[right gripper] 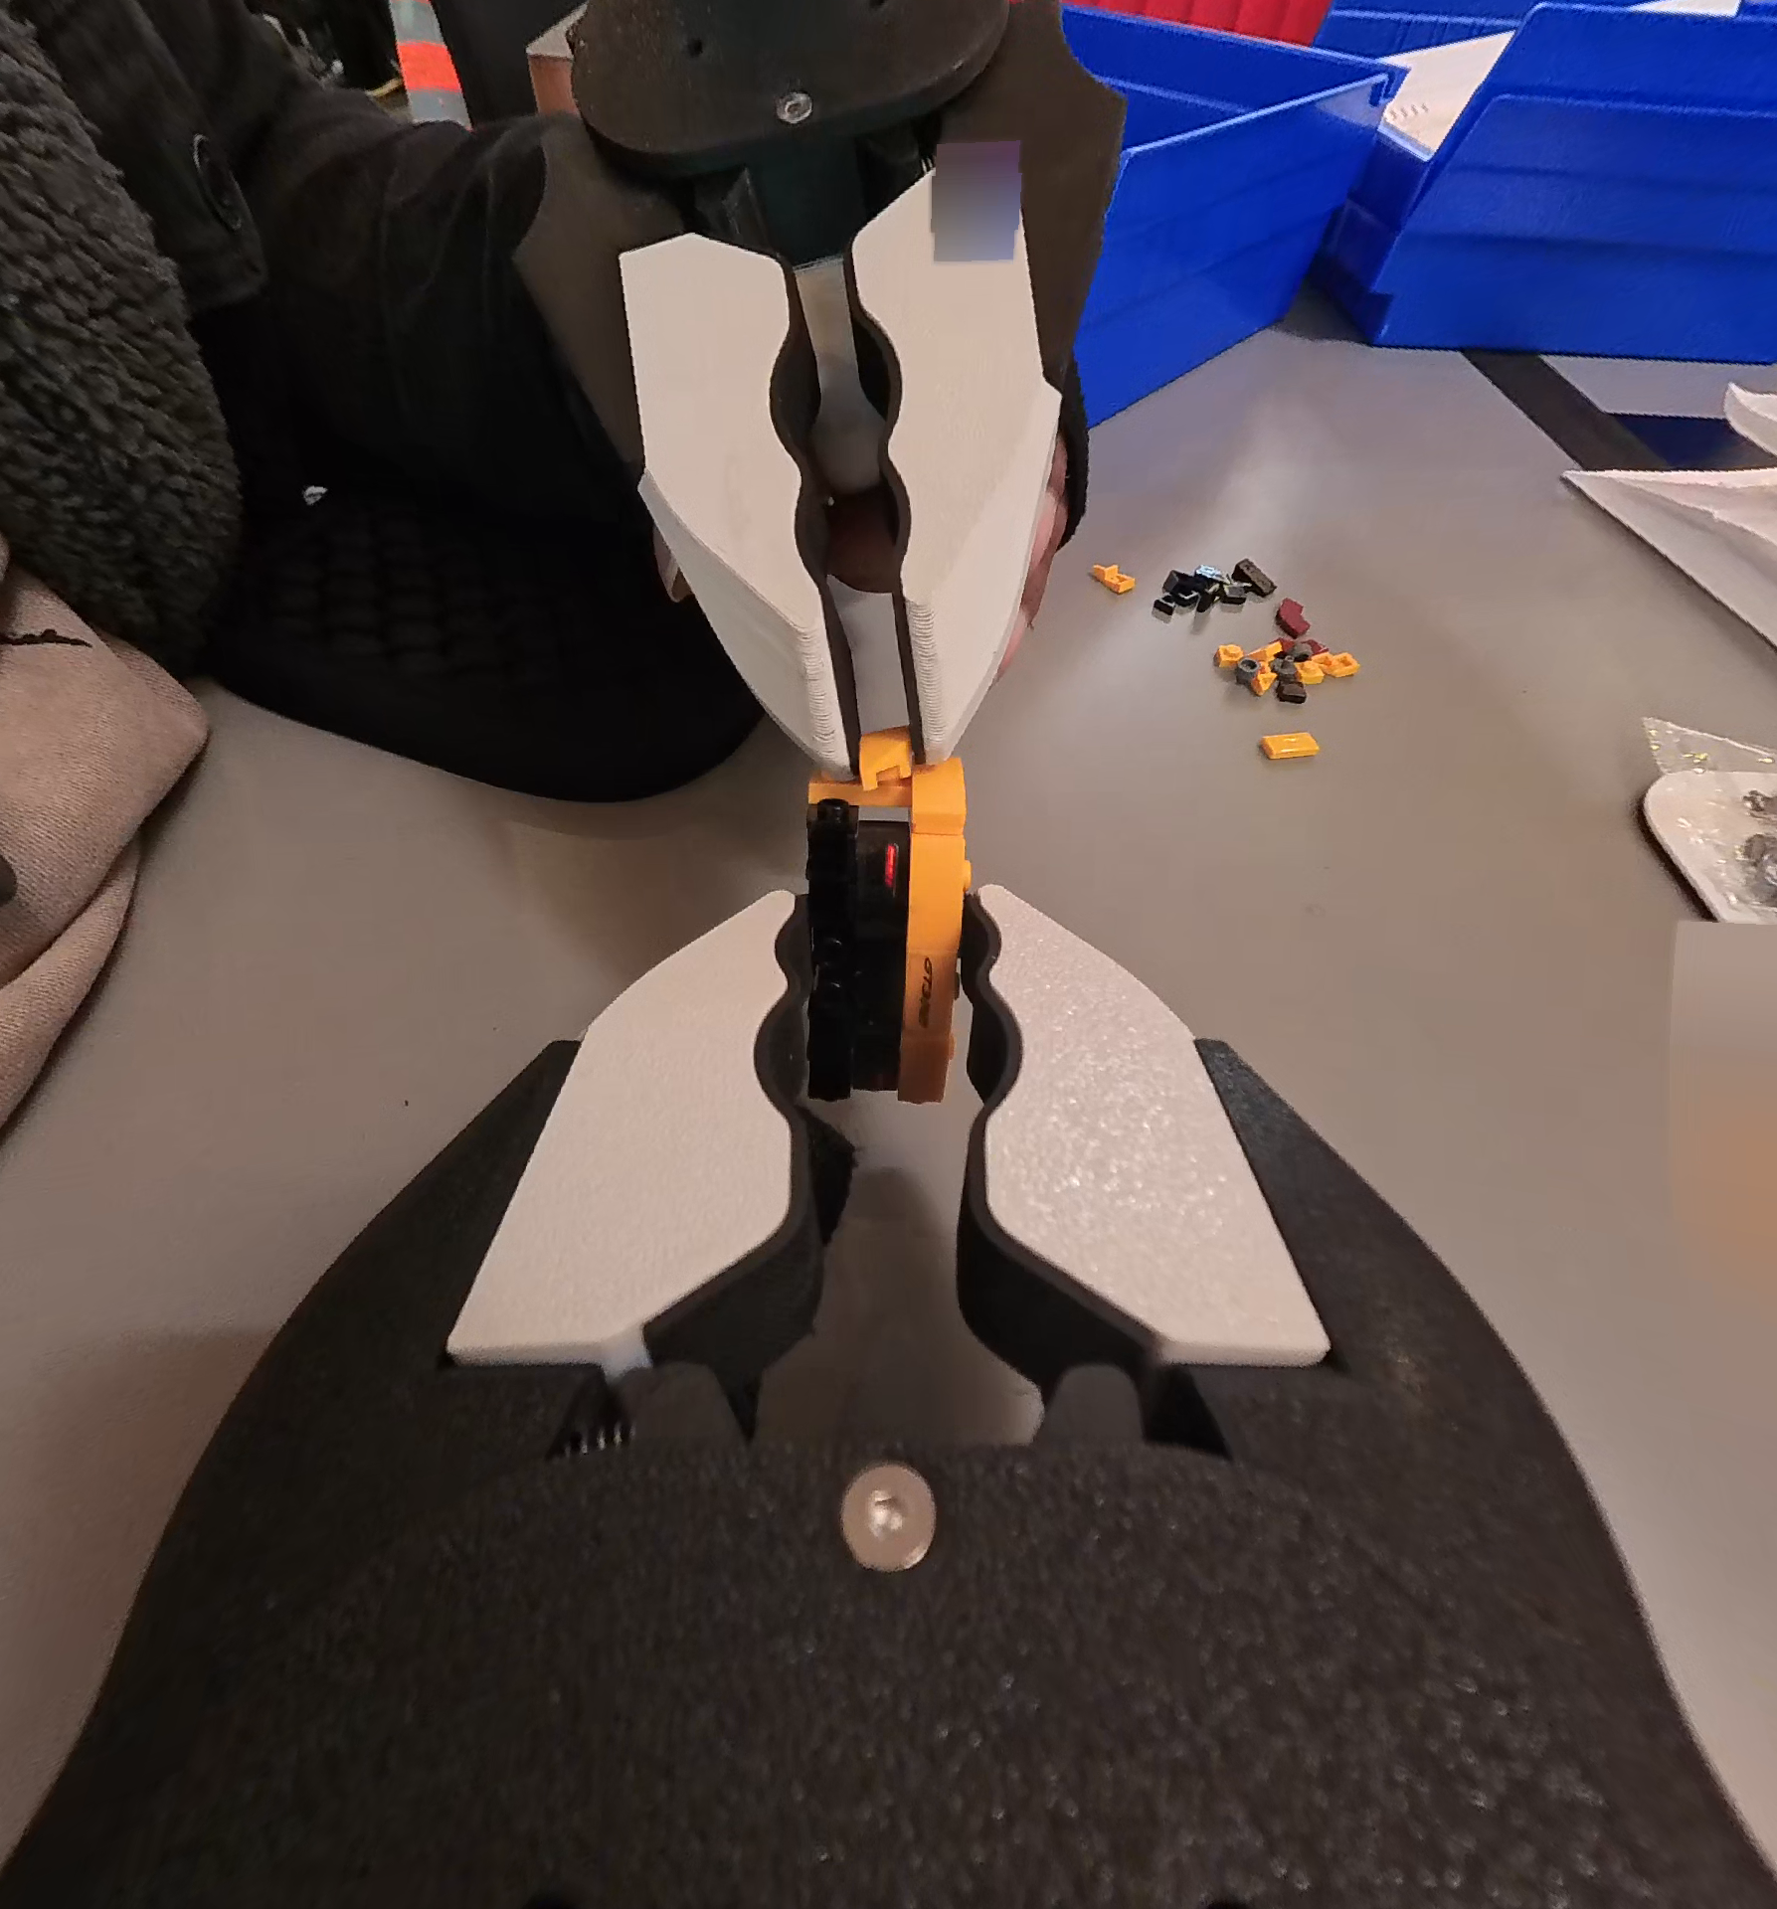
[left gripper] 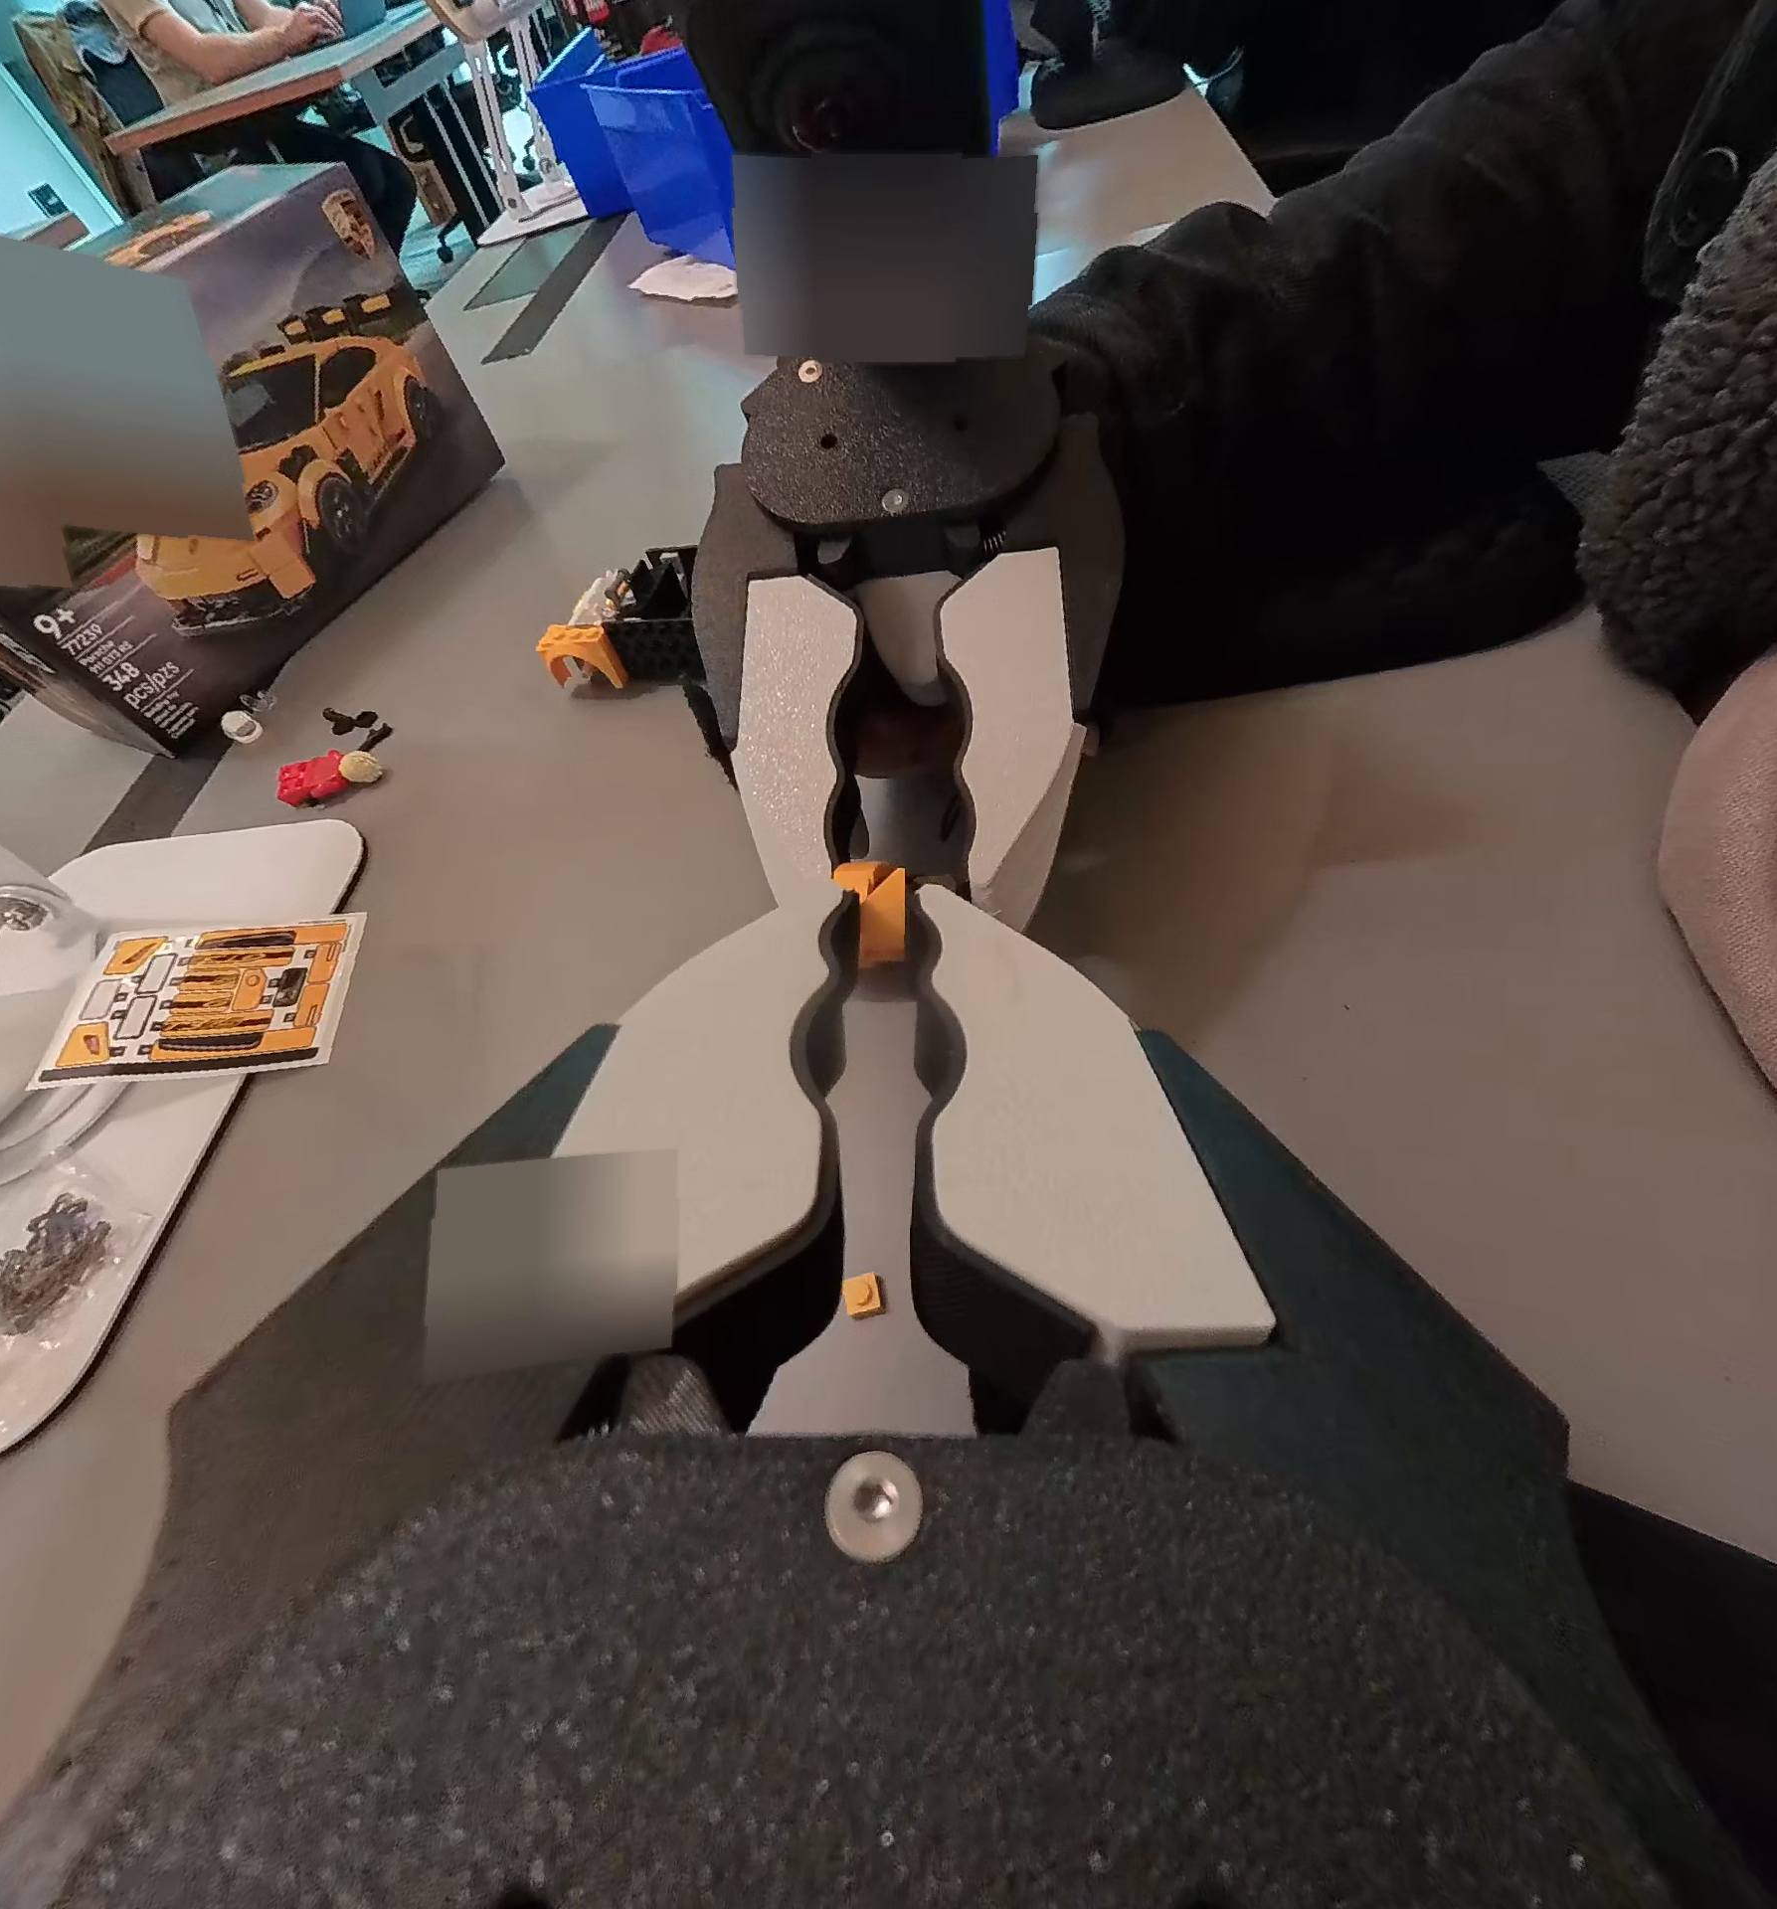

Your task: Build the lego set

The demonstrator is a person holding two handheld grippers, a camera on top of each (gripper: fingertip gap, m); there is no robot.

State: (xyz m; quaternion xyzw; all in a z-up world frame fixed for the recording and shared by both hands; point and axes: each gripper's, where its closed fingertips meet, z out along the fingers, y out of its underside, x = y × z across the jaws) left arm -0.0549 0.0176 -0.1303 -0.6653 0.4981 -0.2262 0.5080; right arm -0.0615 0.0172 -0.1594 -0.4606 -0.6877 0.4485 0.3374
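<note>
My right gripper is shut on a black-and-orange lego assembly and holds it upright above the grey table. My left gripper faces it tip to tip and is shut on a small orange piece. In the right wrist view, the left gripper presses that orange piece against the assembly's far end. In the left wrist view, the right gripper comes in from the far side, and most of the assembly is hidden.
The lego box, a part-built black and orange chassis, a red piece, a sticker sheet and a bag of dark parts lie left. A small orange plate lies under my left gripper. Loose pieces and blue bins are right. The grippers are tip to tip, or close to it.
</note>
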